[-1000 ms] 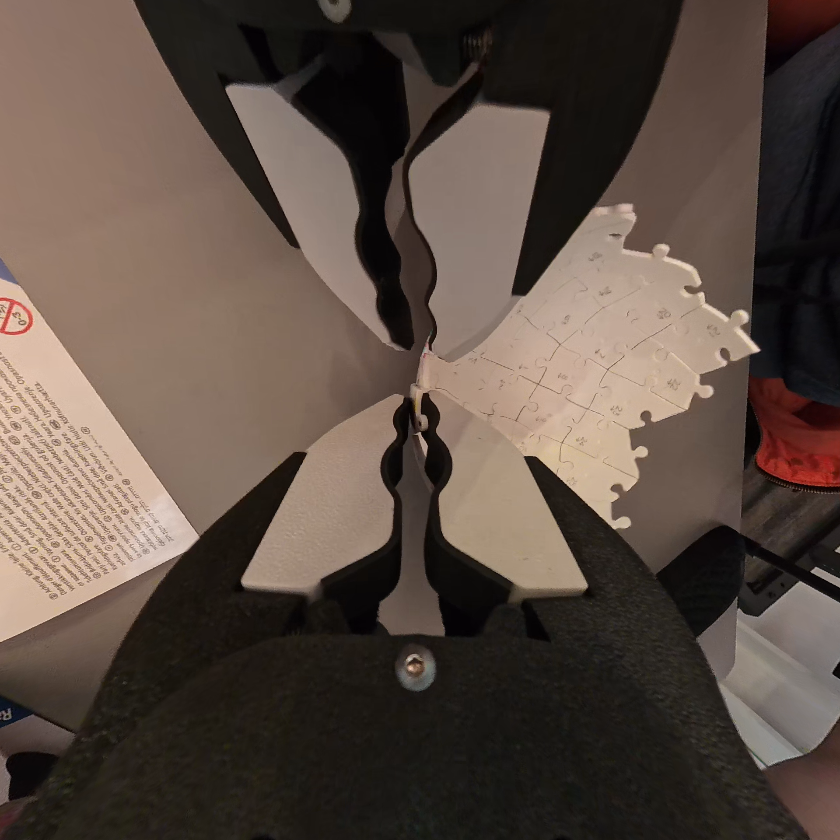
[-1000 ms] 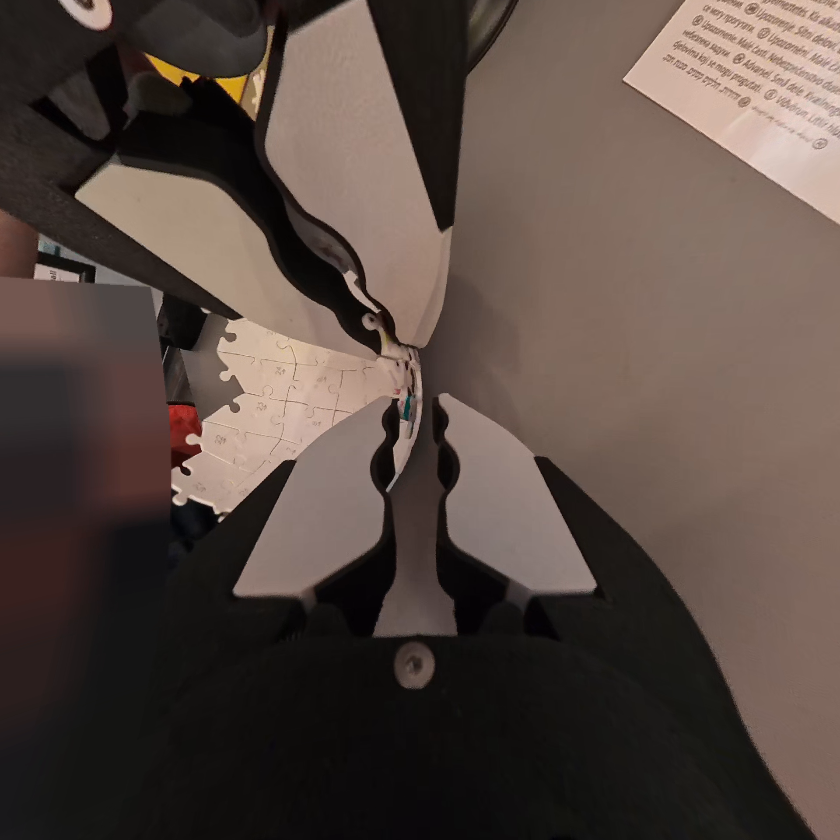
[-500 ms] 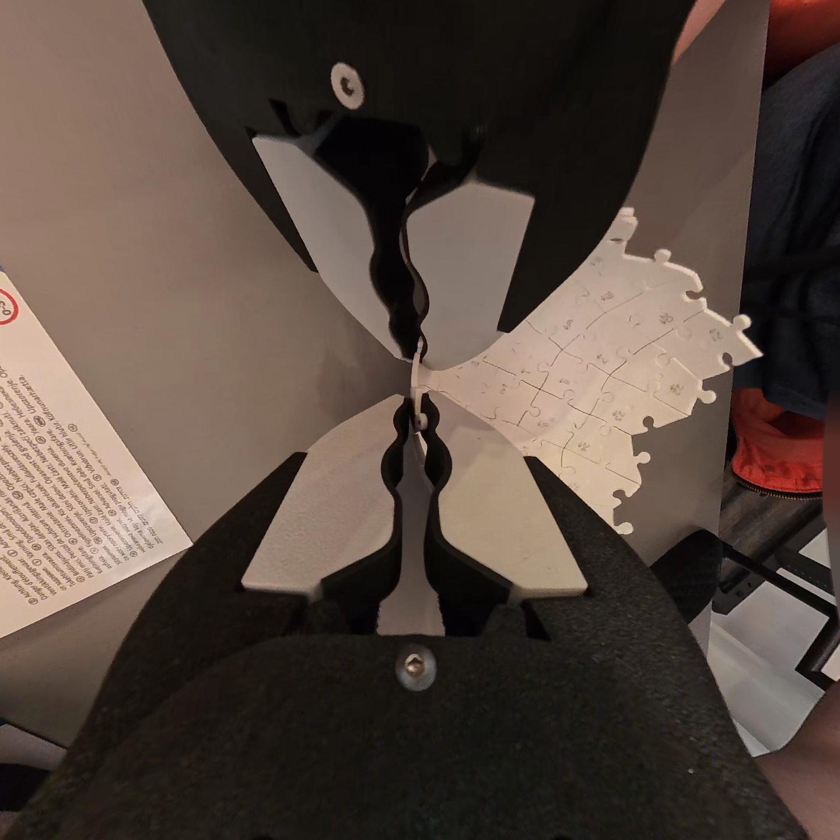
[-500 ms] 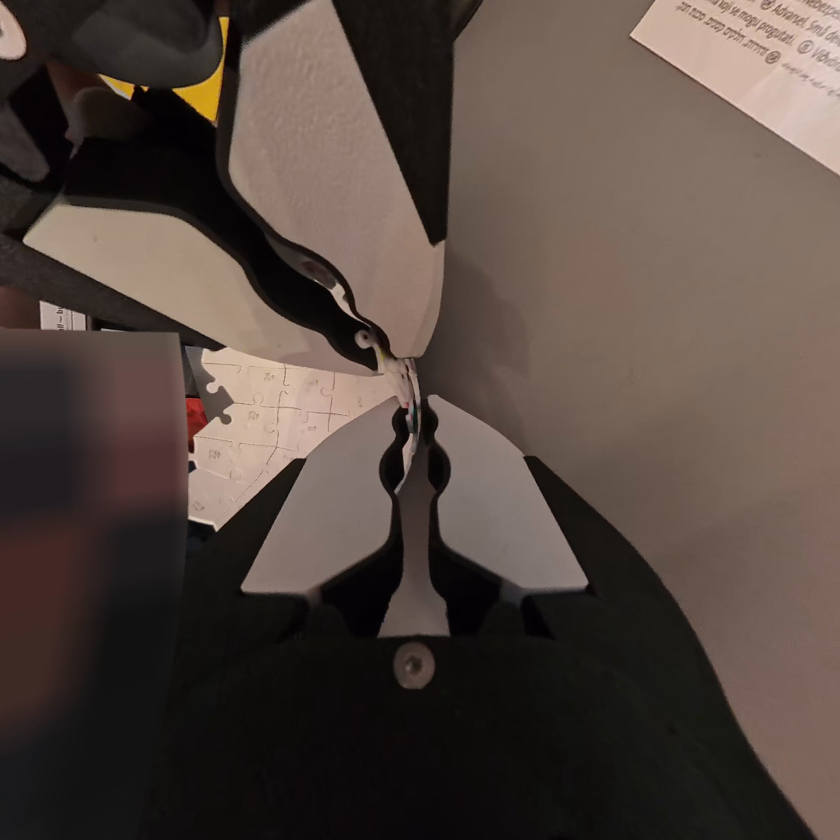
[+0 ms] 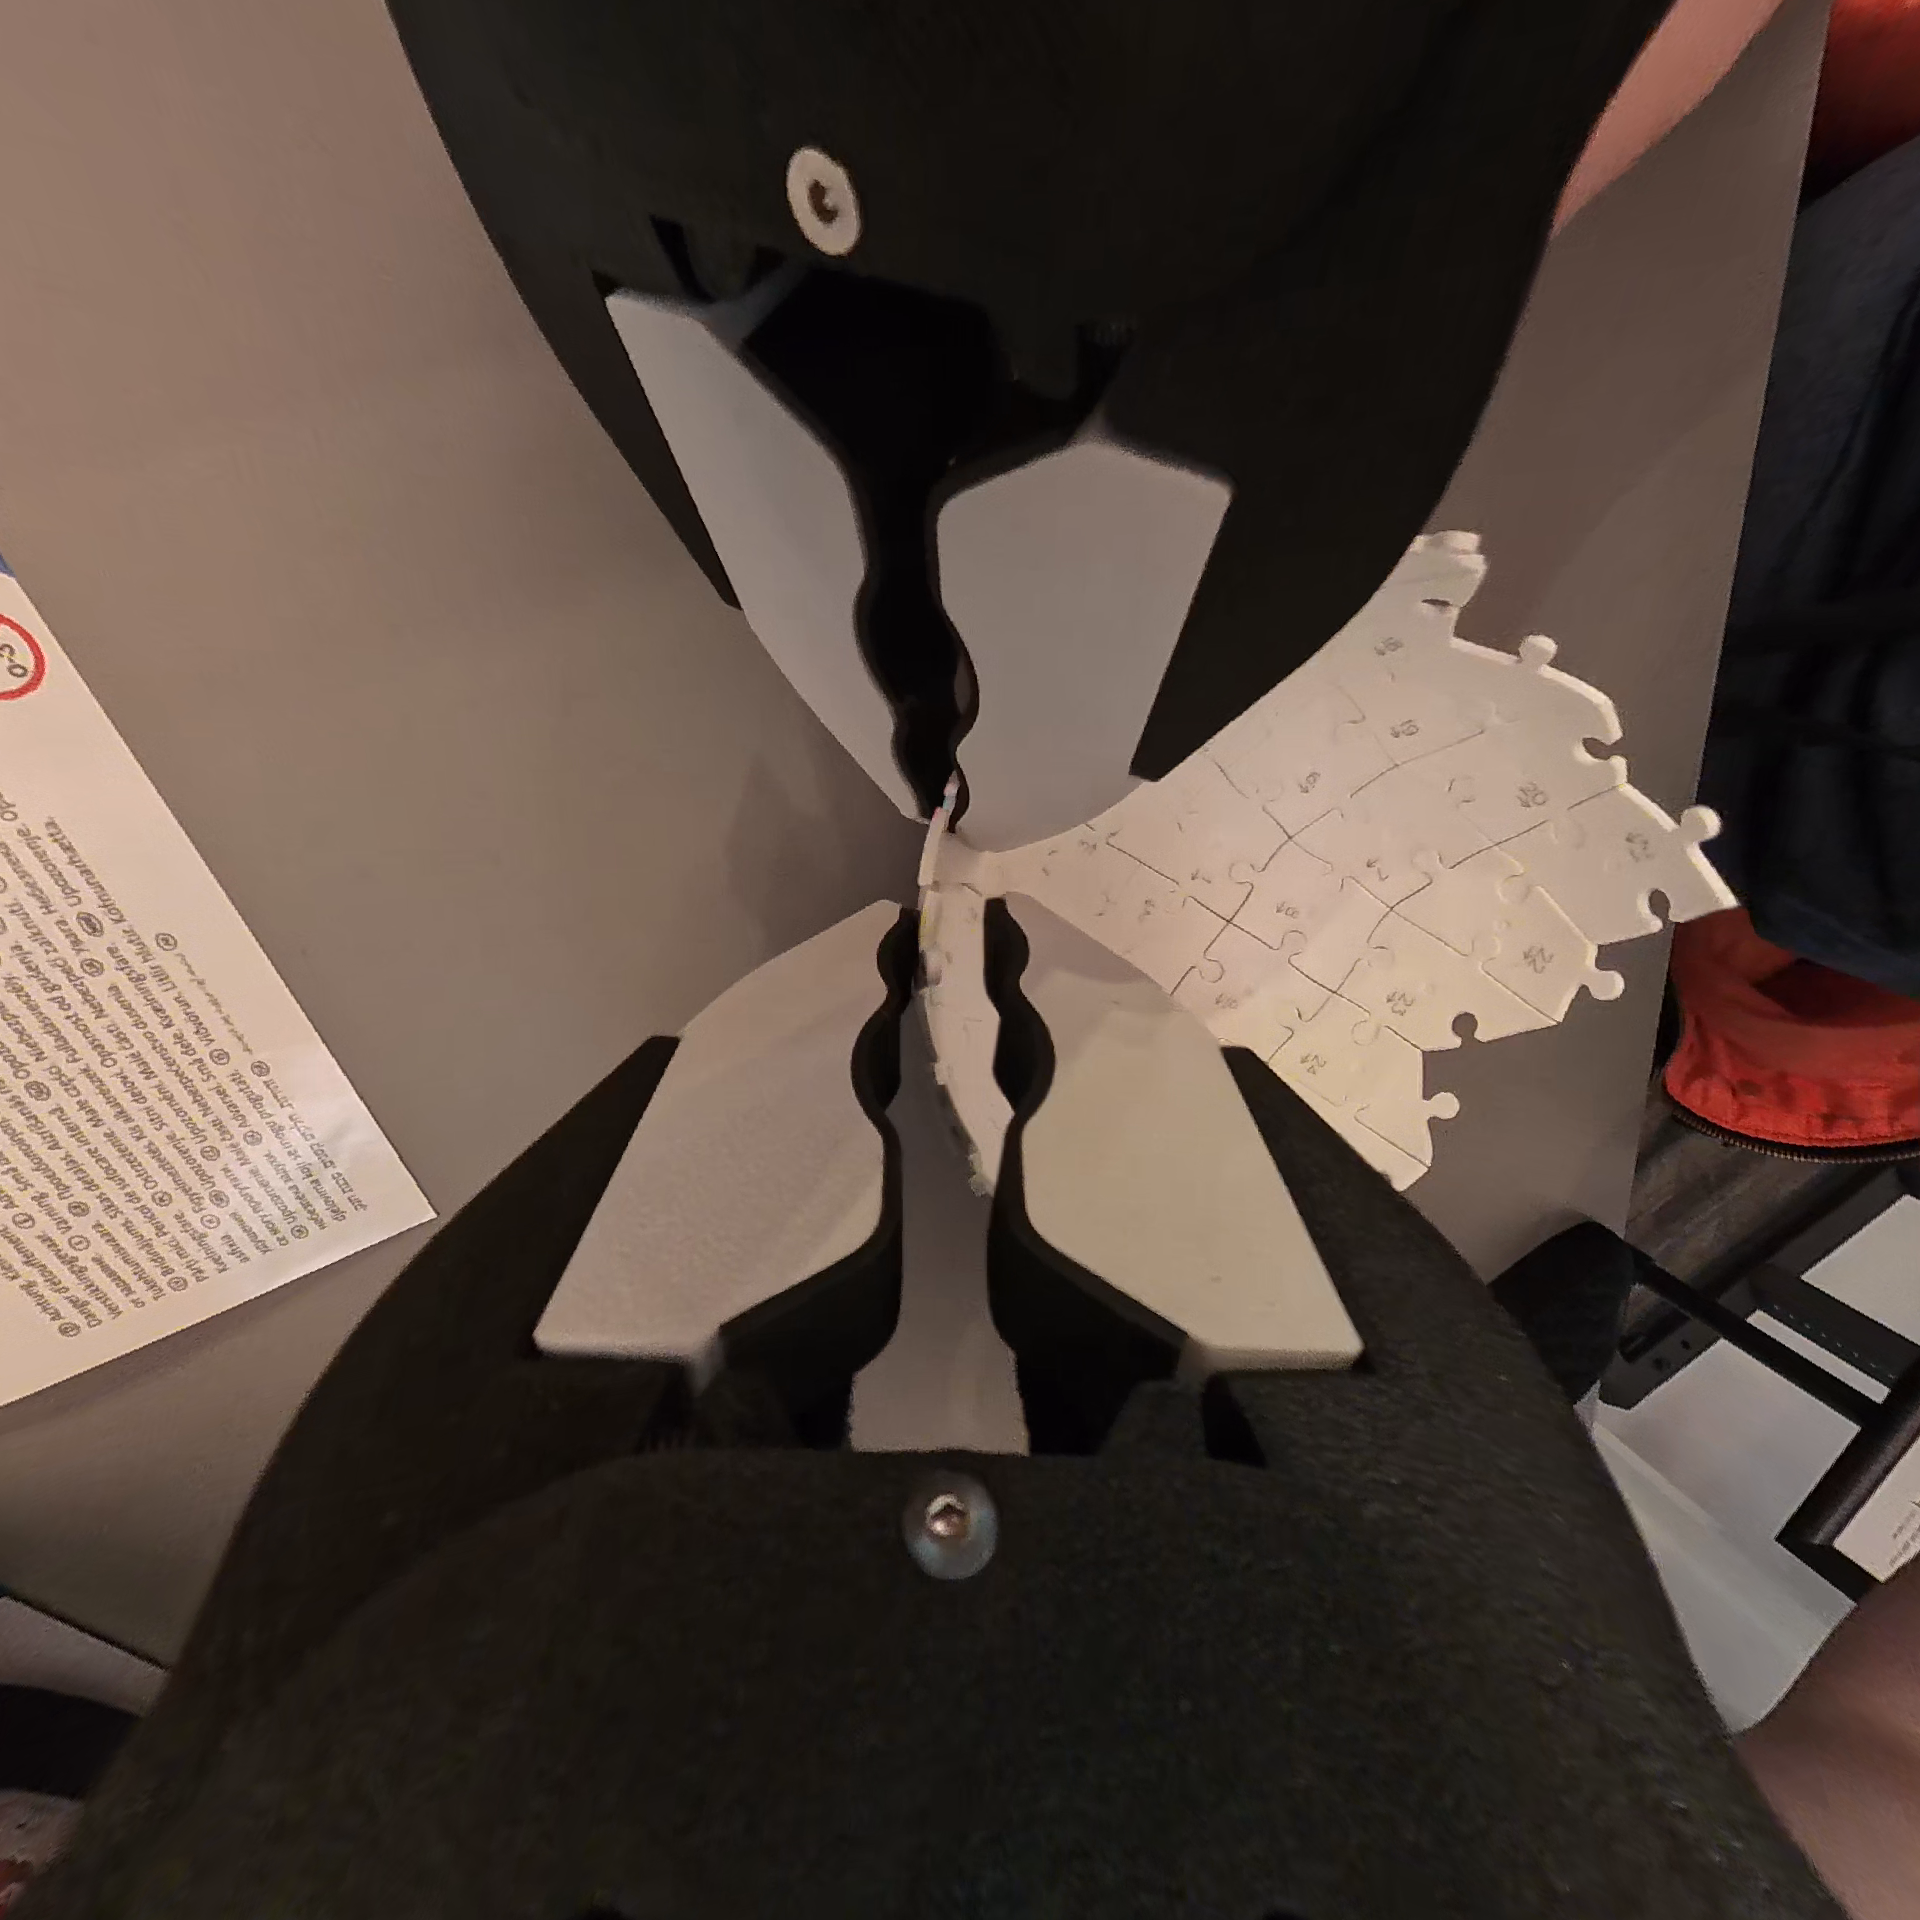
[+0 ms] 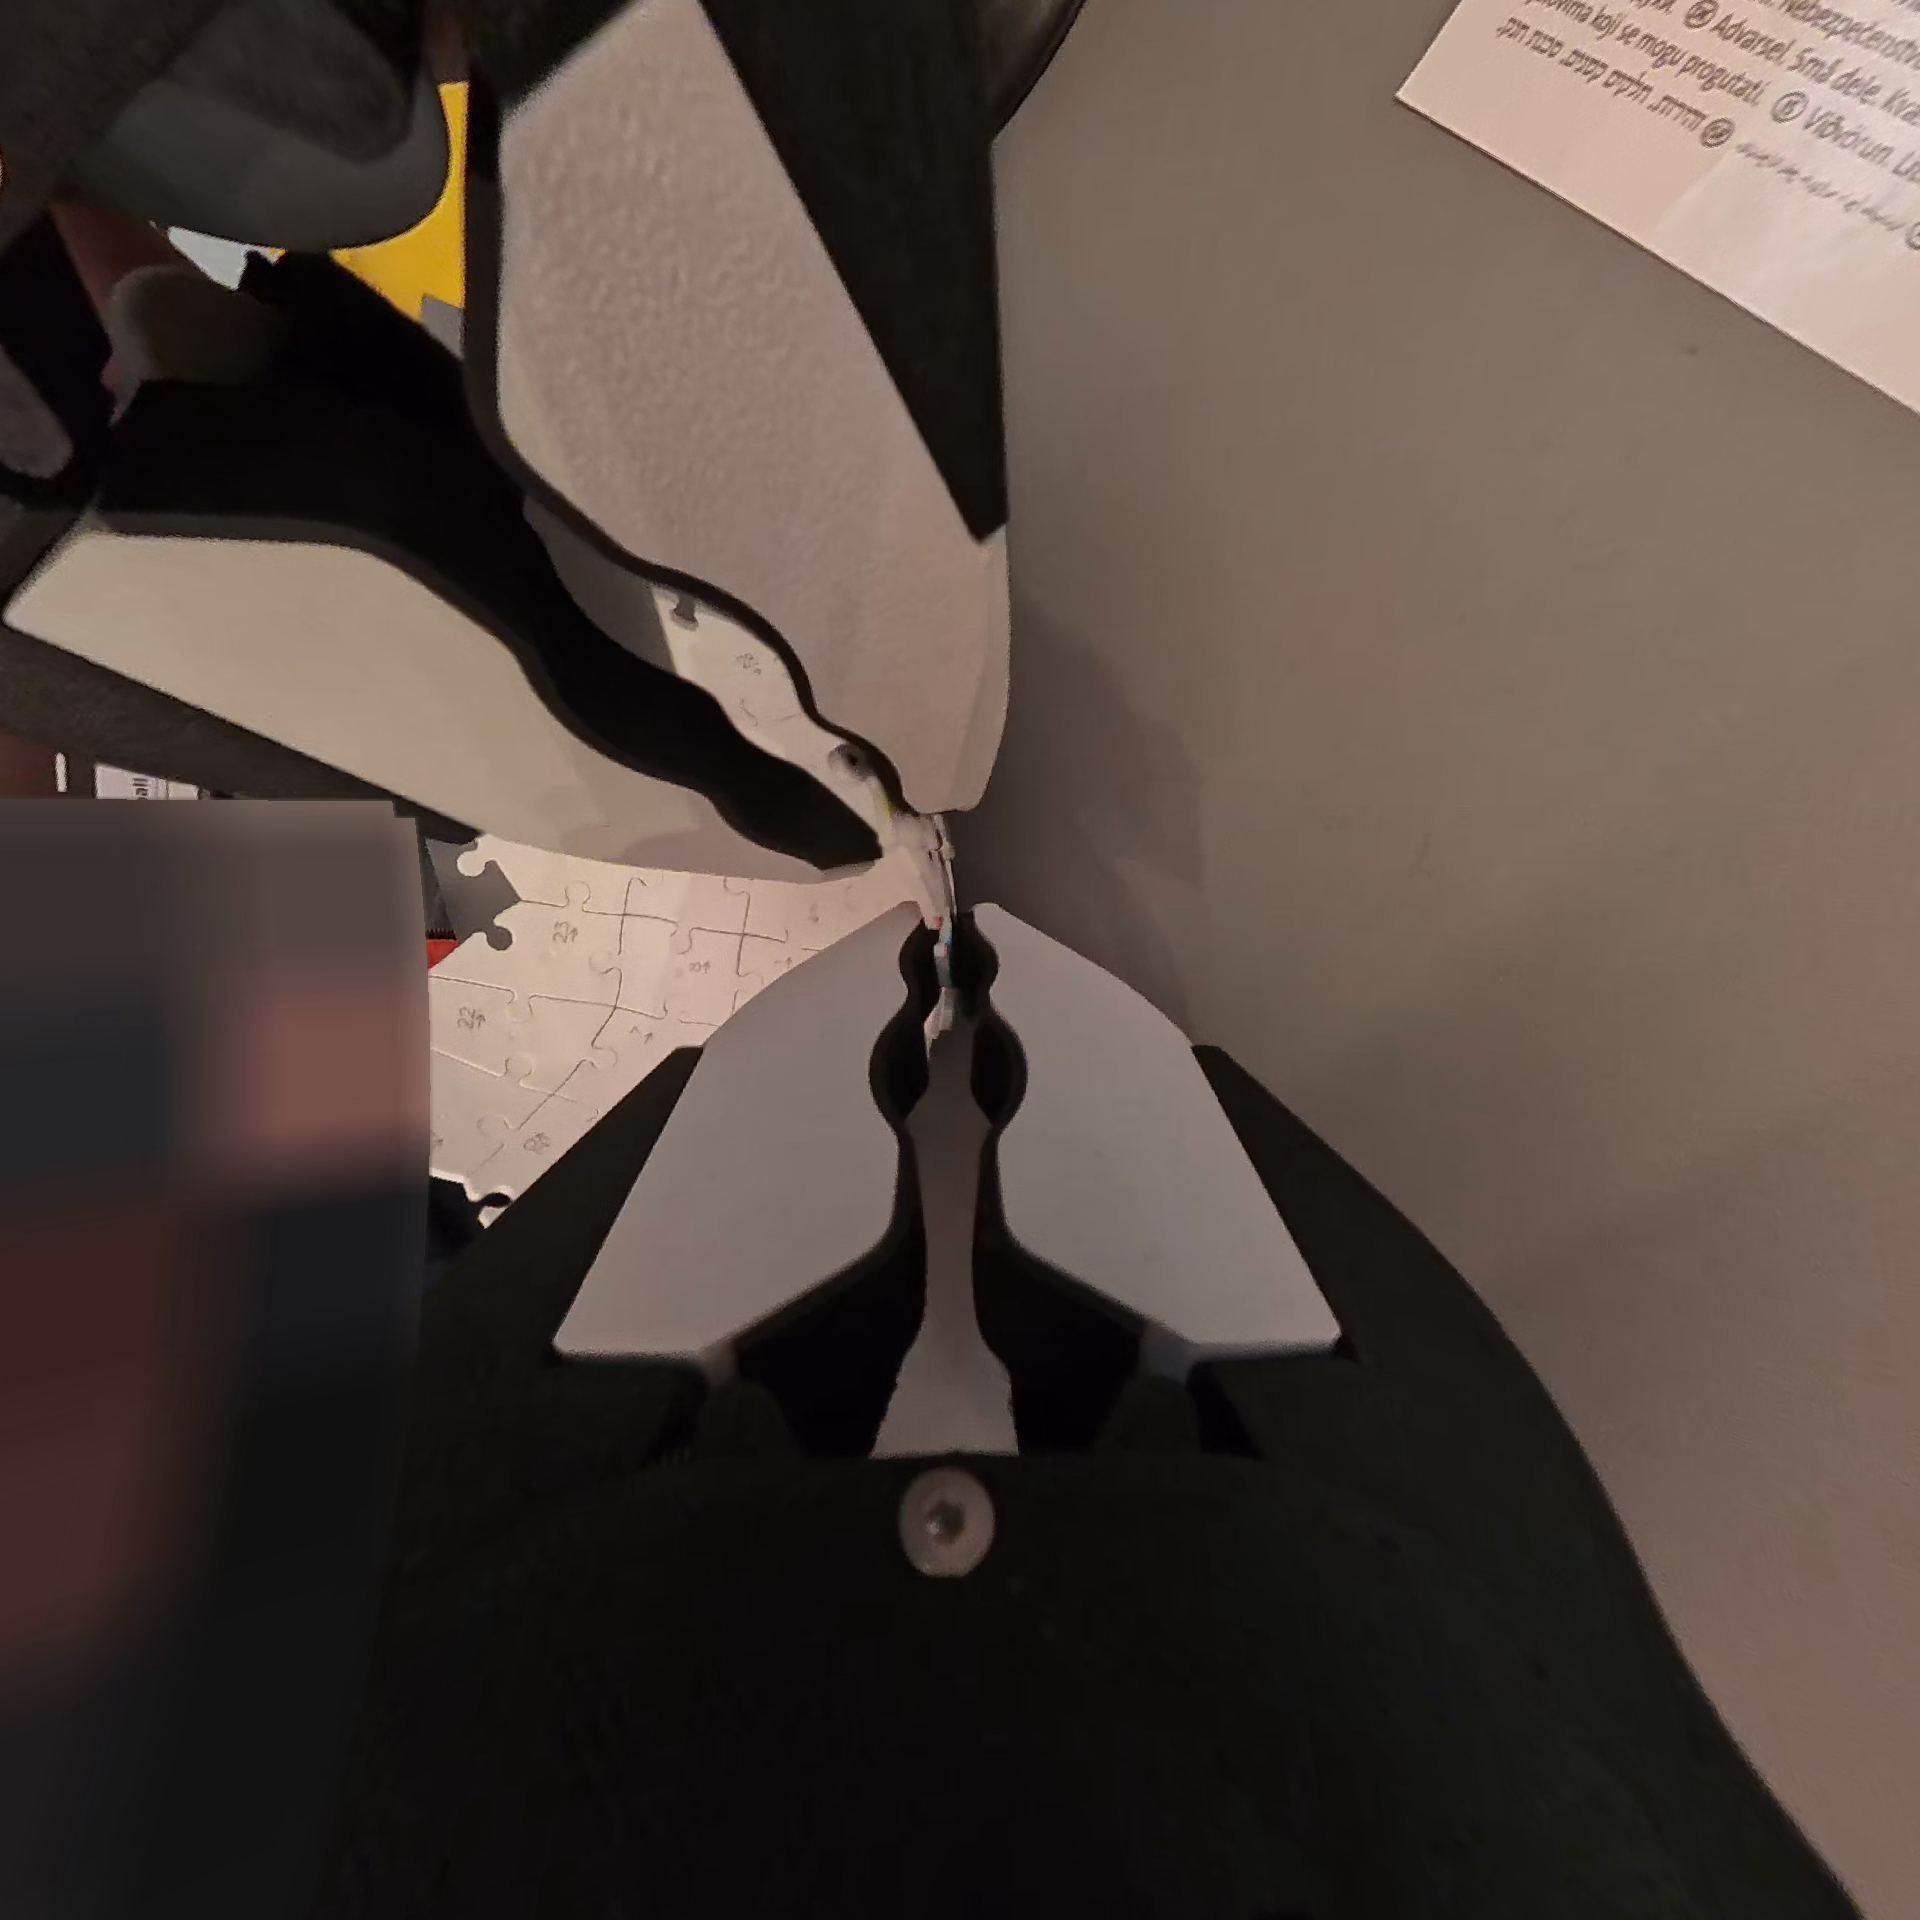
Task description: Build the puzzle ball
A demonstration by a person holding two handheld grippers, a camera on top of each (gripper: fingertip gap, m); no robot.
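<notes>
My left gripper [image 5: 943, 920] is shut on the edge of a curved section of joined puzzle pieces [image 5: 1382, 883], whose white numbered underside fans out to the right. My right gripper [image 5: 948, 805] comes in from above, tip to tip with the left. In the right wrist view my right gripper [image 6: 945, 930] is shut on a thin puzzle piece [image 6: 941, 1013] at the section's edge. There my left gripper [image 6: 904, 821] reaches in from the upper left, and the section [image 6: 623, 987] shows to the left. The joint between piece and section is hidden by the fingertips.
Both grippers hover over a grey table [image 5: 416, 520]. A printed leaflet [image 5: 156, 1039] lies at the left, and it also shows in the right wrist view [image 6: 1714, 135]. The table's edge runs down the right, with red fabric [image 5: 1808, 1049] and a black frame beyond. Left and right tips are no more than a few centimetres apart.
My right gripper's jaws have narrowed onto the piece at the section's edge, and it has pushed in closer to the left gripper. The section has tilted slightly.
</notes>
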